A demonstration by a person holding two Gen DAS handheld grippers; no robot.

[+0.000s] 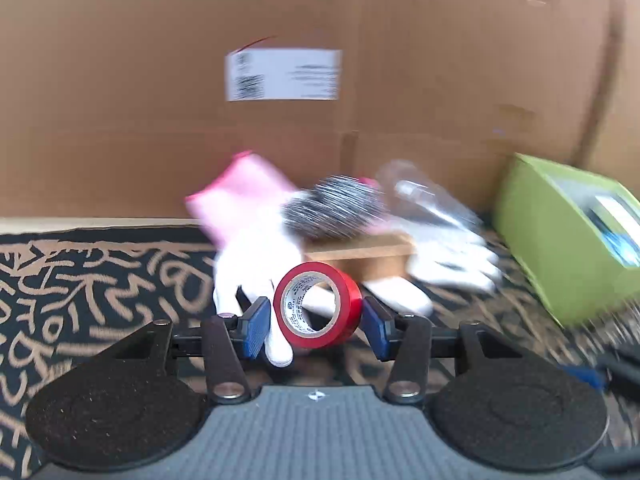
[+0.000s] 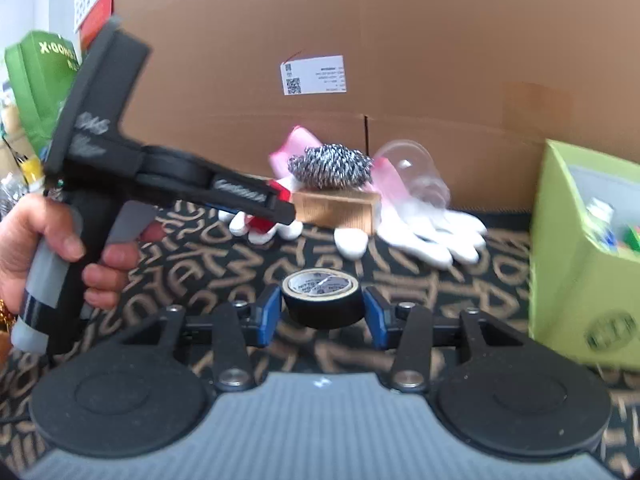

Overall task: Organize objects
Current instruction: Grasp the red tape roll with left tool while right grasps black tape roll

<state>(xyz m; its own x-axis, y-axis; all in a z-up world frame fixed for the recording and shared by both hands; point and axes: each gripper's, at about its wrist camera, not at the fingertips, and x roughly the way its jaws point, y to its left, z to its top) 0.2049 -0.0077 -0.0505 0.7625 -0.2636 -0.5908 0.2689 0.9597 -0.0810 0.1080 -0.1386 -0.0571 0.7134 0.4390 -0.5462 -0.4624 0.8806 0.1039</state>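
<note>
A red tape roll (image 1: 316, 306) stands on edge, tilted, between the blue pads of my left gripper (image 1: 316, 328), which is shut on it above a white glove (image 1: 256, 264). From the right wrist view, the left gripper (image 2: 280, 208) reaches in from the left in a person's hand (image 2: 44, 240), with the red tape roll (image 2: 262, 224) showing in its tips. My right gripper (image 2: 322, 312) is shut on a black tape roll (image 2: 320, 300), which lies flat just over the patterned cloth (image 2: 224, 264).
Behind lie white gloves with pink cuffs (image 2: 432, 232), a steel scourer (image 2: 330, 166) on a small brown block (image 2: 336, 208), and a clear plastic container (image 2: 412, 164). A green box (image 2: 576, 264) with items stands at the right. A big cardboard box (image 2: 400, 40) walls off the back.
</note>
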